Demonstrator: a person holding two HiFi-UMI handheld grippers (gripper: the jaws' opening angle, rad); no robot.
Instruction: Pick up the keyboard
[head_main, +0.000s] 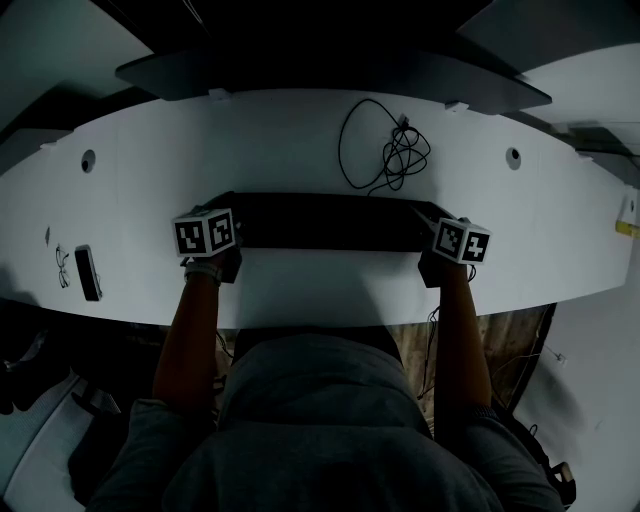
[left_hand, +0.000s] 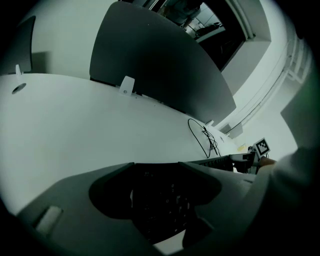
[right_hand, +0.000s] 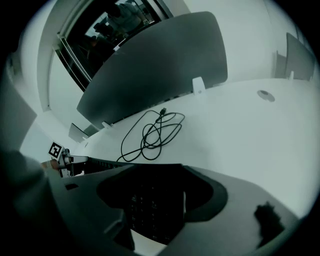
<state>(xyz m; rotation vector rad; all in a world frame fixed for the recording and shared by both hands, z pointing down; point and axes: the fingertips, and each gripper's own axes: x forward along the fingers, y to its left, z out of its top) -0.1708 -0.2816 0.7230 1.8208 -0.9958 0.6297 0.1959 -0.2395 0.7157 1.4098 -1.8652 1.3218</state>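
A long black keyboard (head_main: 330, 222) lies crosswise on the white desk (head_main: 300, 130), in front of the person. My left gripper (head_main: 230, 238) is at its left end and my right gripper (head_main: 432, 245) at its right end. Seen from the left gripper view, the jaws of my left gripper (left_hand: 156, 172) close over the keyboard (left_hand: 162, 205), whose keys fill the gap. In the right gripper view my right gripper (right_hand: 157, 172) holds the keyboard (right_hand: 150, 207) the same way. Whether the keyboard is off the desk cannot be told.
A coiled black cable (head_main: 392, 150) lies on the desk just behind the keyboard. A dark divider panel (head_main: 330, 70) runs along the desk's far side. A small black device (head_main: 88, 272) sits near the front edge (head_main: 330, 318) at the left. Two grommet holes (head_main: 88, 160) mark the desk.
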